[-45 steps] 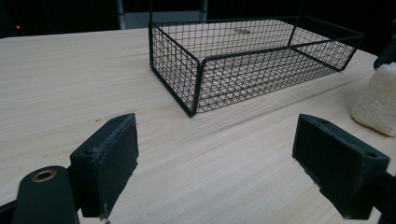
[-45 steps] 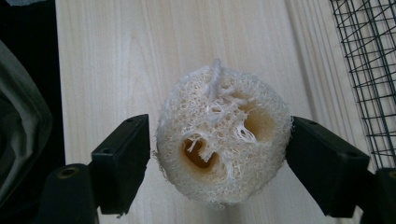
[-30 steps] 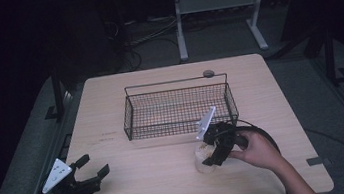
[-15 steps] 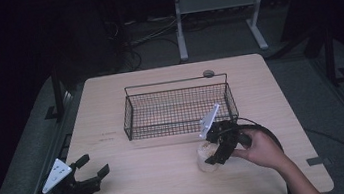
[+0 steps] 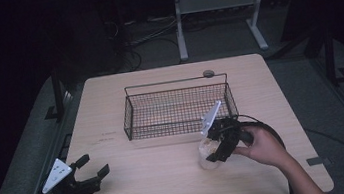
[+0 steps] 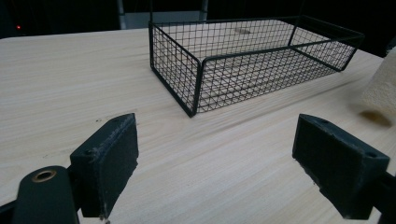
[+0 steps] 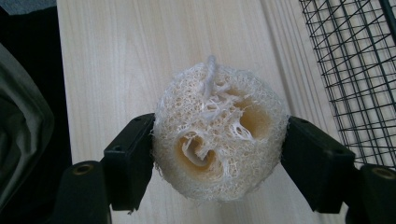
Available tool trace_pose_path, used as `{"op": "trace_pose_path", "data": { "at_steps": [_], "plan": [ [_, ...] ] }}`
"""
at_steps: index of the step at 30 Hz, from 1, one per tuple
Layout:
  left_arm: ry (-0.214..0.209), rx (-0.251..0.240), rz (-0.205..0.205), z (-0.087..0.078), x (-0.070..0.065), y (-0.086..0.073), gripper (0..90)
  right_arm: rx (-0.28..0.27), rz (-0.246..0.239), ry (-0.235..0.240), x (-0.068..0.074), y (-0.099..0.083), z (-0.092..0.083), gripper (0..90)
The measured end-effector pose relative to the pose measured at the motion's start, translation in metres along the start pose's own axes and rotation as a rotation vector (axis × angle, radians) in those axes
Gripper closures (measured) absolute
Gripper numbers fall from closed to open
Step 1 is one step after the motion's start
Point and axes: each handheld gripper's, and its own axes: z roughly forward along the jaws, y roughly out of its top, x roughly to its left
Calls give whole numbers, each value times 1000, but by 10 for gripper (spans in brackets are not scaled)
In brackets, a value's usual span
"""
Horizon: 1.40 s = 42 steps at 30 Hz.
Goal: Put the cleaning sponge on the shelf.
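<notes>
A pale, fibrous loofah piece (image 7: 219, 135) sits between the two jaws of my right gripper (image 7: 219, 154), which is shut on it from both sides. From the high view the right gripper (image 5: 219, 143) holds the loofah (image 5: 209, 151) just above the table, in front of the black wire basket (image 5: 179, 107). The basket (image 6: 252, 60) looks empty. My left gripper (image 5: 90, 177) is at the table's front left corner, open, its jaws wide apart over bare wood (image 6: 215, 154). The loofah's edge (image 6: 382, 88) shows at the right of the left gripper view.
The wooden table (image 5: 111, 110) carries a small round disc (image 5: 208, 73) at its back edge behind the basket. A black cable (image 5: 265, 127) loops from the right gripper. A white frame stand (image 5: 213, 6) stands on the dark floor beyond the table.
The right gripper with the loofah has shifted slightly, staying in front of the basket. The left gripper has not moved.
</notes>
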Motion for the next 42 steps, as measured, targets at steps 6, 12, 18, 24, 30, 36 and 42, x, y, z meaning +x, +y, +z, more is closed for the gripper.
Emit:
{"op": "trace_pose_path", "data": {
  "at_steps": [6, 12, 18, 24, 30, 36, 42],
  "plan": [
    [0, -1, -1, 0, 0, 0, 138, -1, 5, -2, -3, 0, -5, 281],
    [0, 0, 0, 0, 0, 0, 138, -9, 6, -10, -8, 3, -14, 280],
    [0, 0, -1, -1, 1, 0, 138, -9, 2, -19, -13, 9, -23, 281],
    [0, -1, -2, -1, 1, 0, 138, -15, 2, -21, -19, 13, -30, 281],
    [0, -1, -5, 0, 2, 0, 138, -7, 6, -18, -24, 17, -33, 281],
    [-1, -3, -6, 0, 2, 0, 138, -15, 16, -17, -31, 22, -39, 281],
    [1, -4, -7, -1, 3, 0, 138, -8, 14, -21, -37, 28, -44, 281]
  ]
}}
